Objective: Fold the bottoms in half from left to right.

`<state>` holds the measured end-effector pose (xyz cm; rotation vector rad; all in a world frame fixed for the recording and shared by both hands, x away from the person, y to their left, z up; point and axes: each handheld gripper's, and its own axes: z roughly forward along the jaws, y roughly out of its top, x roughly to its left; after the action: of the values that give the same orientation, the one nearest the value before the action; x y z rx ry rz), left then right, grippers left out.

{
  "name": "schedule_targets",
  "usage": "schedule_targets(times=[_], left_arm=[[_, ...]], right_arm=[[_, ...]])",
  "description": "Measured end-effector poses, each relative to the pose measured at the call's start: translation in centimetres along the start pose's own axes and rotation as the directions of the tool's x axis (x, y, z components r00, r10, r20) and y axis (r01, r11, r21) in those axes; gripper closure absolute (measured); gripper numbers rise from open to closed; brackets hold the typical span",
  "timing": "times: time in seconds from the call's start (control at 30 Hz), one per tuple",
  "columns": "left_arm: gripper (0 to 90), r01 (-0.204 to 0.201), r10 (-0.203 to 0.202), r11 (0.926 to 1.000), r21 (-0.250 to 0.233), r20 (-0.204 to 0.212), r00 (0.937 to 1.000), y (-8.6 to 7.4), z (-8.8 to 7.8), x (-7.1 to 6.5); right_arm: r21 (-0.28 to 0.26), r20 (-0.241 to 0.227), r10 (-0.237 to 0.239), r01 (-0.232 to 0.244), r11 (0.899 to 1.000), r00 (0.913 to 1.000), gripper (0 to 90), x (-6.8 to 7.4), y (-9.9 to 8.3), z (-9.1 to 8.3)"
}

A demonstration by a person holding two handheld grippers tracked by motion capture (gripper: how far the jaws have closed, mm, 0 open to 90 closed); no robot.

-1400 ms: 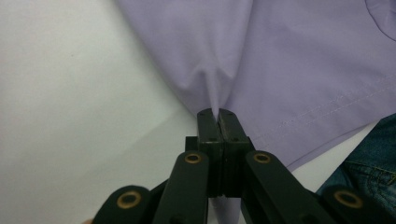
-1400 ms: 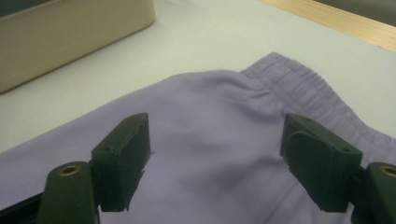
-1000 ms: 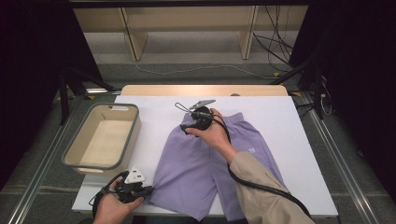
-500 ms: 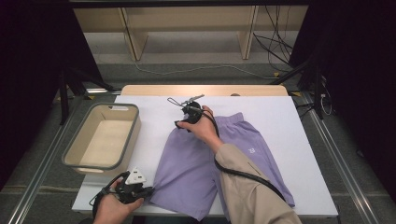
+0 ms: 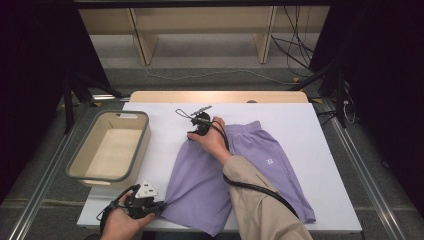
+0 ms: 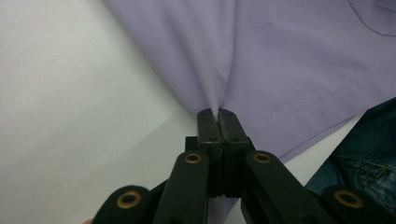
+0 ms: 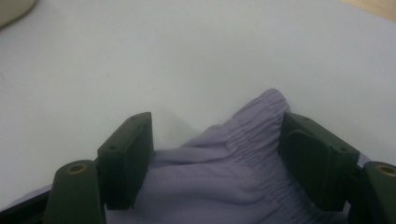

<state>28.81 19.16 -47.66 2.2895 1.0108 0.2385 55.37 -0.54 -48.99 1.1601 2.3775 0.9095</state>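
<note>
Purple shorts [image 5: 260, 165] lie spread on the white table [image 5: 310, 120], waistband at the far side. Near the front left corner my left gripper [image 5: 161, 206] is shut on the hem corner of one leg; in the left gripper view its jaws [image 6: 218, 114] pinch a fold of the purple cloth [image 6: 289, 60]. My right gripper [image 5: 194, 131] sits low at the far left end of the waistband. In the right gripper view it [image 7: 217, 135] stands open, with the gathered elastic waistband [image 7: 224, 172] between the wide jaws.
A beige bin with a grey rim [image 5: 142, 135] stands at the table's left side. A wooden shelf frame [image 5: 200, 25] and cables lie beyond the far edge. The person's jeans [image 6: 359, 158] show by the front edge.
My right gripper has moved left and down along the far edge of the shorts to the waistband corner. The left gripper has kept still, holding the hem.
</note>
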Motion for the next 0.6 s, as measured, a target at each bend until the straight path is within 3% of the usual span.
schedule_targets(times=[0.07,0.1,0.33,0.53,0.6], left_arm=[[89.0,-0.002,0.002,1.0,-0.001,-0.001,1.0,0.0,0.0,0.0],[89.0,-0.004,0.004,1.0,-0.001,-0.002,1.0,0.0,0.0,0.0],[89.0,-0.004,0.004,1.0,0.0,0.0,1.0,0.0,0.0,-0.1],[89.0,-0.009,0.009,0.9999,0.004,0.001,1.0,0.0,0.1,-0.2],[89.0,-0.011,0.011,0.9999,0.0,0.001,0.9999,0.0,0.1,-0.2]], right_arm=[[0.015,0.036,-0.055,0.054,0.998,0.9978,31.2,0.5,0.0,0.1],[0.013,0.043,-0.059,0.059,0.998,0.9973,32.2,0.5,-0.1,0.1],[-0.017,0.077,-0.046,0.047,0.999,0.996,62.1,-0.4,-0.6,-0.4],[0.004,0.079,-0.049,0.049,0.999,0.9957,74.7,-0.6,-0.4,-0.6],[0.003,0.074,-0.031,0.03,1.0,0.9968,78.2,-0.9,-0.5,-0.7]])
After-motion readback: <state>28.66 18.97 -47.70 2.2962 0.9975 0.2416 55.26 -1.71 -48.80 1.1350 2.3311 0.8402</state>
